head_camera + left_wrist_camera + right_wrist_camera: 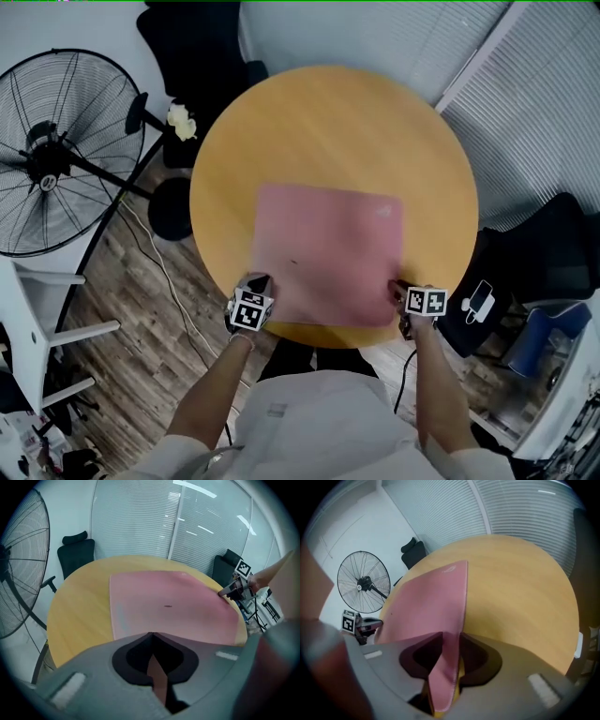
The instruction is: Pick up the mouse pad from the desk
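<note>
The pink mouse pad (328, 253) lay on the round table (328, 122). The right gripper (399, 291) was pinched on its near right corner, which bent up a little. The left gripper (260, 283) was closed and empty by the near left corner. The pad looked thin, light and floppy, so holding both near corners would probably work best.

Office — swivel chairs (77, 550), slatted blinds (136, 522), round desk (328, 131)

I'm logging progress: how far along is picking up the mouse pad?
Done: left tongs and right tongs sit at near corners of the pad. In hand: the right pinch their corner, curling it up; the left are shut, grip unclear. Left: the pad mostly lies flat on the table; lift it off.
</note>
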Demonstrator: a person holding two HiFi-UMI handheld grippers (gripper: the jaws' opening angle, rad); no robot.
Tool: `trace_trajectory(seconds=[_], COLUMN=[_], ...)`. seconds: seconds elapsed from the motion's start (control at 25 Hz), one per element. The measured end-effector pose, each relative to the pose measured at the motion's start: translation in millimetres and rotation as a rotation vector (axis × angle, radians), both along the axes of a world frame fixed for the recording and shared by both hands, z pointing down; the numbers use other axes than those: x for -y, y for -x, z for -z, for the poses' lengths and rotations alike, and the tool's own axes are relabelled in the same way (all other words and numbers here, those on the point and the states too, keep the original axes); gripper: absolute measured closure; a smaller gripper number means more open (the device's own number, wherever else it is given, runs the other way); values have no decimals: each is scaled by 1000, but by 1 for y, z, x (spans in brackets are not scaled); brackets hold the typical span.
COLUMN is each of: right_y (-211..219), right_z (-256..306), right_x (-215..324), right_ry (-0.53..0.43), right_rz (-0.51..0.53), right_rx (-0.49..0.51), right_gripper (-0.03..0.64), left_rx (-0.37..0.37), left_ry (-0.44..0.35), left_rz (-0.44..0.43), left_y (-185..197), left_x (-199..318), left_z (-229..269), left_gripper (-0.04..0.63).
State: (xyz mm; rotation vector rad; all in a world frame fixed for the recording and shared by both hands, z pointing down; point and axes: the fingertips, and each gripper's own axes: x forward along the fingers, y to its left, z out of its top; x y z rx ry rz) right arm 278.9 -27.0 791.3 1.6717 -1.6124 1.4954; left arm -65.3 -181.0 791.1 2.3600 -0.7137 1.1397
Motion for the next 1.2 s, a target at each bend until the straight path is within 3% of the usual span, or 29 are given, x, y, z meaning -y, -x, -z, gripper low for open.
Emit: trace_trajectory(seconds=[0.16,0.56,0.72,0.84,1.08,1.2], right_y=[17,25,26,26,25,26], right_z=[0,5,5,5,7,7], right_x=[4,6,5,5,7,7], right_ry=[-22,-43,-50,-55,-59,-61], right_rz=[20,40,33,30,20,13], right_rx=[121,184,189,191,200,206], right_gripper=[495,557,565,565,563,563], left_rx=[-12,-9,26,56,42,41], left_ry=[20,18,19,51,88,83], left_rz=[21,28,113,126,87,128], left_y=[-1,7,35,43,22,22], left_x=[-4,1,17,17,9,11], left_z=[2,3,4,-3,-2,-2], left_gripper=[589,565,371,301,320,330])
